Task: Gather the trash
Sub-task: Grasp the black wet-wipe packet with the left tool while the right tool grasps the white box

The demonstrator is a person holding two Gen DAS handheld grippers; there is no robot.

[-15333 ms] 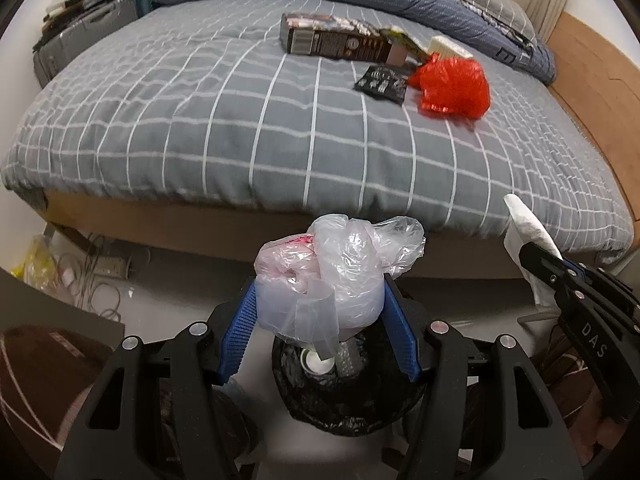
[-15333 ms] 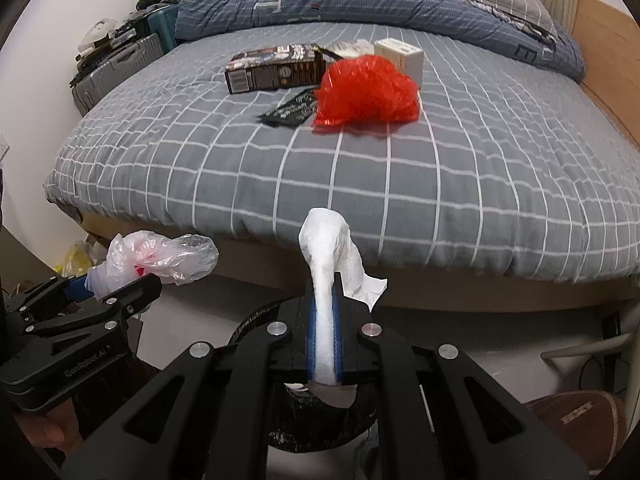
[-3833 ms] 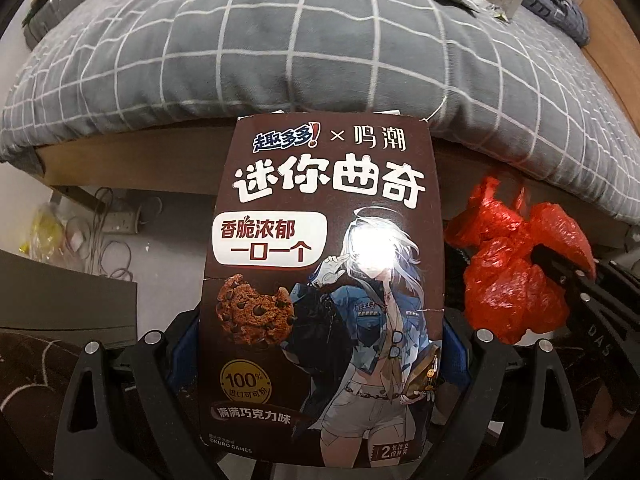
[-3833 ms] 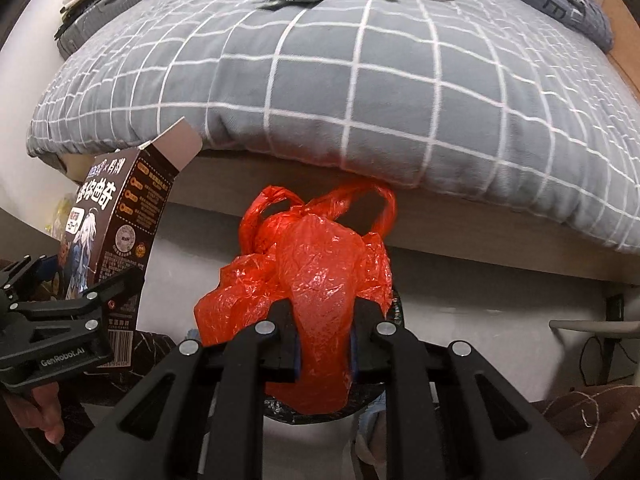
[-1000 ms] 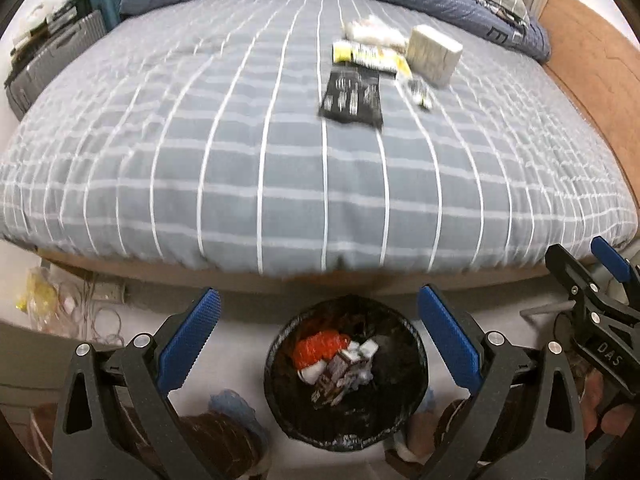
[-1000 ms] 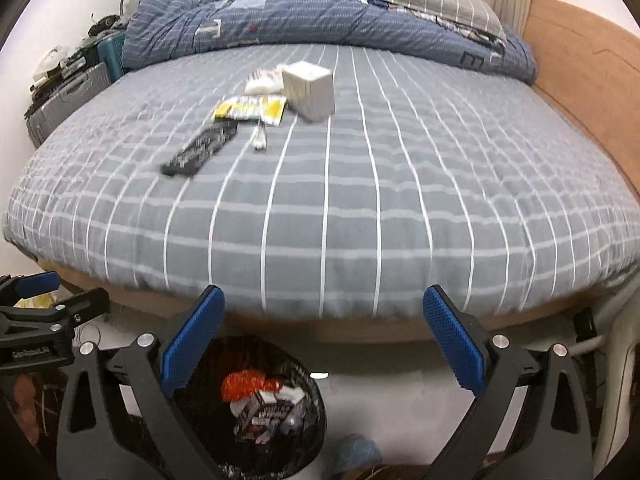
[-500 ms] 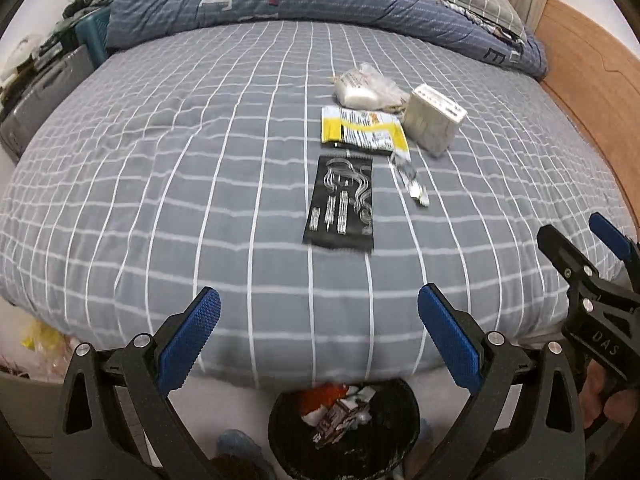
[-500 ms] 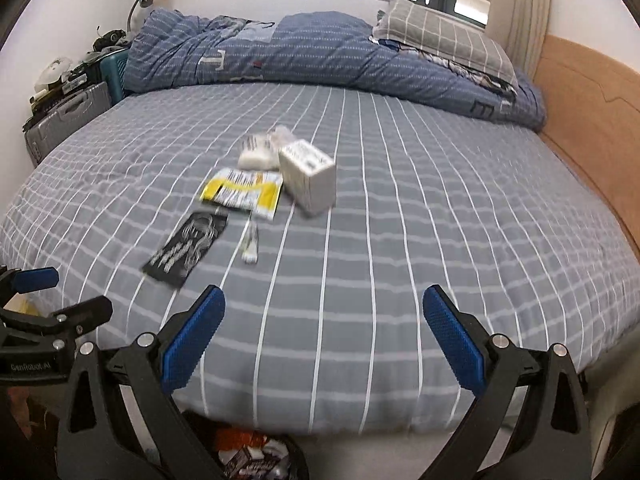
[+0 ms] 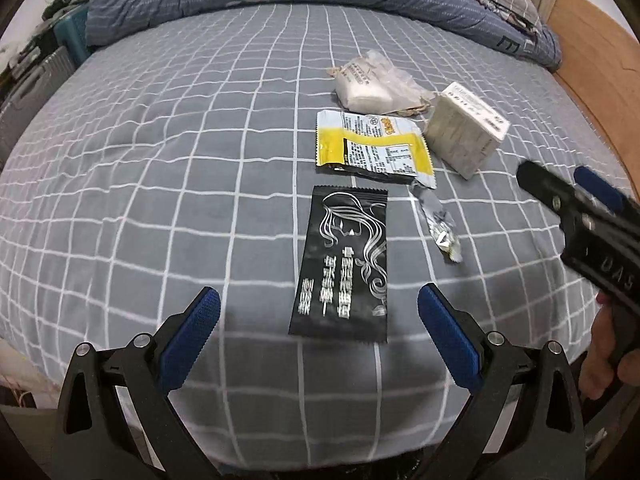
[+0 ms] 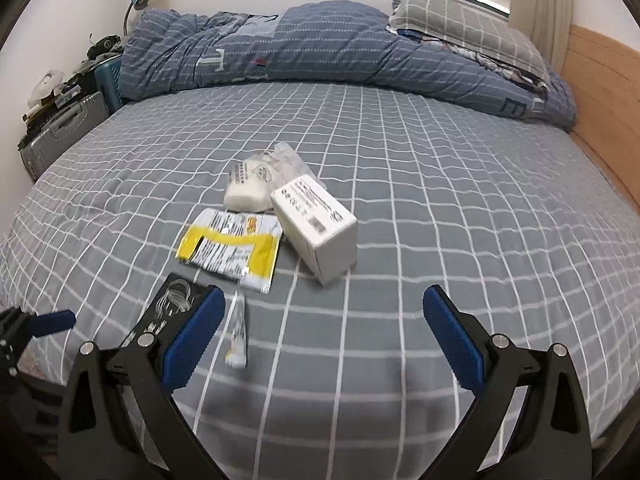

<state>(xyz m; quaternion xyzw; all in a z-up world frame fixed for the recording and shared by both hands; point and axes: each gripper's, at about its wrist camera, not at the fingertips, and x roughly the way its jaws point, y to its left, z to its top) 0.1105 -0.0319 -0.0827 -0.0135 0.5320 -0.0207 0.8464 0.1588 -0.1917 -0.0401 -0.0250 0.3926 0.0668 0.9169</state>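
Grey bedding with a white grid covers the bed (image 9: 168,168), and five pieces of trash lie together on it. Nearest the left tool (image 9: 318,322) is a black sachet (image 9: 344,264) printed with a silver outline of a head and long hair; it lies flat, just ahead of the gap between the blue pads (image 9: 190,336). Both tools are spread wide and hold nothing. Beyond the sachet lies a yellow and white wrapper (image 9: 374,148), and just to its right a small crumpled silver wrapper (image 9: 438,220). Further back a clear plastic bag with something white inside (image 9: 374,86) lies just beside a white cardboard box (image 9: 466,132), whose near corner touches or slightly overlaps the yellow wrapper.

From the right wrist view the right tool (image 10: 320,330) hovers over the bed's near part, with the white box ahead of it and the silver wrapper close to its left pad. That pad hides part of the black sachet. A rumpled blue duvet (image 10: 320,52) is heaped along the far side of the bed, with a checked pillow (image 10: 460,20) behind it. A grey suitcase (image 10: 60,132) stands off the left side.
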